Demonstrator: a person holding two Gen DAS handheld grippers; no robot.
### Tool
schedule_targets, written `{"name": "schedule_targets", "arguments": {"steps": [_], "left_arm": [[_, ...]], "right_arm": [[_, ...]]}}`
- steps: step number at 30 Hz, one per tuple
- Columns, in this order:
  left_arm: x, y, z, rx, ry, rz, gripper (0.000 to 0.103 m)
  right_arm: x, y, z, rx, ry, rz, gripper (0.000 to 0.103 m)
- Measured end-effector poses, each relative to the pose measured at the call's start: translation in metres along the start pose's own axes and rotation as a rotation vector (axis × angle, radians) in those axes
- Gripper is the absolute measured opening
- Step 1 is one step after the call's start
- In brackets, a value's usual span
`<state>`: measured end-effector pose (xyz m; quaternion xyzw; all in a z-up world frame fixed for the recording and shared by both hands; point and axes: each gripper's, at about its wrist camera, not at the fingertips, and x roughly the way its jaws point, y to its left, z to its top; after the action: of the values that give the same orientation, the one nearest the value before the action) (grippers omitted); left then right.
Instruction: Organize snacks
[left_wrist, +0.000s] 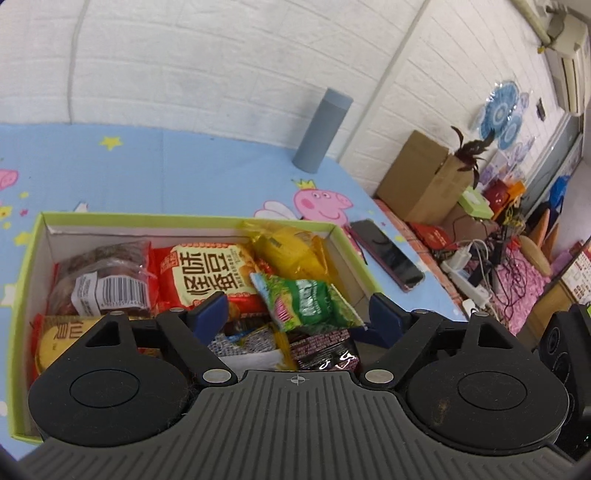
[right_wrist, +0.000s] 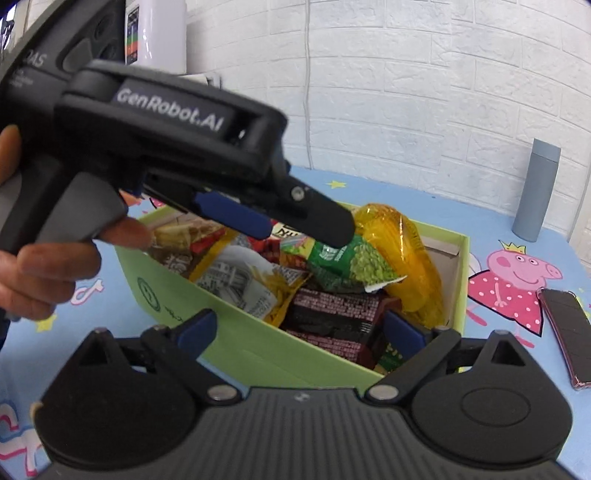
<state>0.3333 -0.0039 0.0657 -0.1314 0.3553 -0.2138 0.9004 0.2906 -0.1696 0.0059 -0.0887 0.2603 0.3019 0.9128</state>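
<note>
A light green cardboard box (left_wrist: 22, 280) (right_wrist: 229, 343) on the blue cartoon mat holds several snack packets. On top lie a green pea packet (left_wrist: 310, 302) (right_wrist: 351, 264), a yellow bag (left_wrist: 291, 251) (right_wrist: 402, 251), a red-and-cream packet (left_wrist: 210, 273) and a dark maroon packet (left_wrist: 325, 350) (right_wrist: 332, 325). My left gripper (left_wrist: 299, 317) (right_wrist: 306, 229) is open just above the green packet, empty. My right gripper (right_wrist: 299, 328) is open and empty at the box's near wall.
A grey-blue flask (left_wrist: 321, 129) (right_wrist: 535, 192) stands by the white brick wall. A phone in a red case (left_wrist: 388, 254) (right_wrist: 569, 343) lies on the mat right of the box. Cardboard boxes and cables (left_wrist: 480, 258) clutter the floor beyond the mat's right edge.
</note>
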Motion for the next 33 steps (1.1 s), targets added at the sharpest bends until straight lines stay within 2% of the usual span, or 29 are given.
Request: {"name": "schedule_targets", "arguments": {"steps": [3,6,9,13,17,21,24,29,33], "left_arm": [[-0.001,-0.008,0.000,0.017,0.004,-0.006,0.074],[-0.011,-0.015,-0.002,0.032,-0.003,0.028,0.074],[-0.035,-0.021,-0.003,0.045,-0.033,0.038,0.075],[-0.080,-0.026,-0.024,0.030,-0.093,0.042,0.082],[-0.121,-0.032,-0.069,0.001,-0.125,0.078,0.086],[-0.146,-0.042,-0.126,-0.006,-0.131,0.174,0.087],[-0.157,-0.048,-0.168,-0.008,-0.119,0.241,0.087],[-0.168,-0.052,-0.222,-0.038,-0.098,0.279,0.083],[-0.173,-0.053,-0.248,-0.059,-0.075,0.314,0.083]], "right_arm": [[0.001,0.004,-0.001,-0.012,0.003,-0.020,0.096],[-0.004,0.005,0.001,0.016,0.001,-0.028,0.096],[-0.020,0.011,0.007,0.032,-0.034,-0.060,0.096],[-0.058,0.023,0.005,0.064,-0.075,-0.082,0.096],[-0.100,0.048,-0.015,0.092,-0.100,-0.121,0.096],[-0.136,0.073,-0.047,0.197,-0.080,-0.193,0.096],[-0.156,0.093,-0.071,0.276,-0.076,-0.288,0.096],[-0.173,0.122,-0.103,0.359,-0.070,-0.404,0.096],[-0.185,0.137,-0.119,0.401,-0.068,-0.424,0.096]]}}
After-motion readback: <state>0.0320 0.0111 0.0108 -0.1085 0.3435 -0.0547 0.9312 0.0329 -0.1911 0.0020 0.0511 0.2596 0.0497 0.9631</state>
